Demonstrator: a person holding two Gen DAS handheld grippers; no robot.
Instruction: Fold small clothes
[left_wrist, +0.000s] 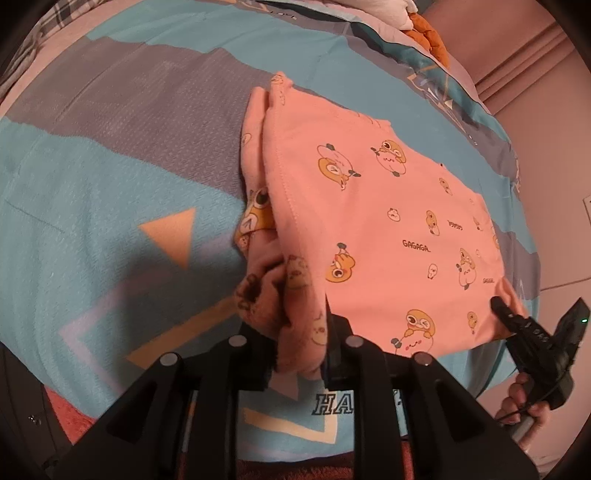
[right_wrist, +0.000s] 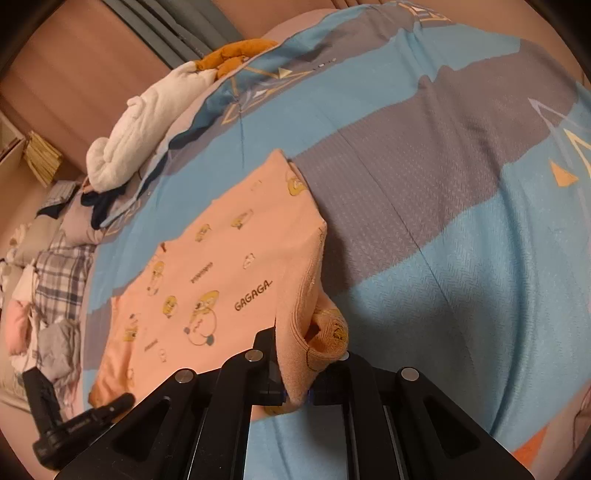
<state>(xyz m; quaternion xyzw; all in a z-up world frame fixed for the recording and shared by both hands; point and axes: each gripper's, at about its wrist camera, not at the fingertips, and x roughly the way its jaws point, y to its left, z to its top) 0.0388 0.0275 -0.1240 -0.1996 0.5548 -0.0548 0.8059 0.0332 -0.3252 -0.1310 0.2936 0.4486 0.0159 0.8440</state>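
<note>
A small pink garment (left_wrist: 373, 221) printed with yellow cartoon ducks and "GAGAGA" lies folded on a blue and grey bedspread (left_wrist: 92, 192). My left gripper (left_wrist: 299, 354) is shut on the bunched near-left edge of the garment. The right gripper shows in the left wrist view (left_wrist: 517, 321) at the garment's near-right corner. In the right wrist view my right gripper (right_wrist: 295, 387) is shut on a folded edge of the same garment (right_wrist: 221, 280), lifted a little off the bedspread (right_wrist: 461, 258). The left gripper shows there at the lower left (right_wrist: 92, 410).
A white plush toy (right_wrist: 144, 125) with orange parts lies at the bed's far edge. A plaid cloth (right_wrist: 62, 280) and a heap of other clothes (right_wrist: 55, 343) lie at the left. A pink wall (left_wrist: 535, 74) borders the bed.
</note>
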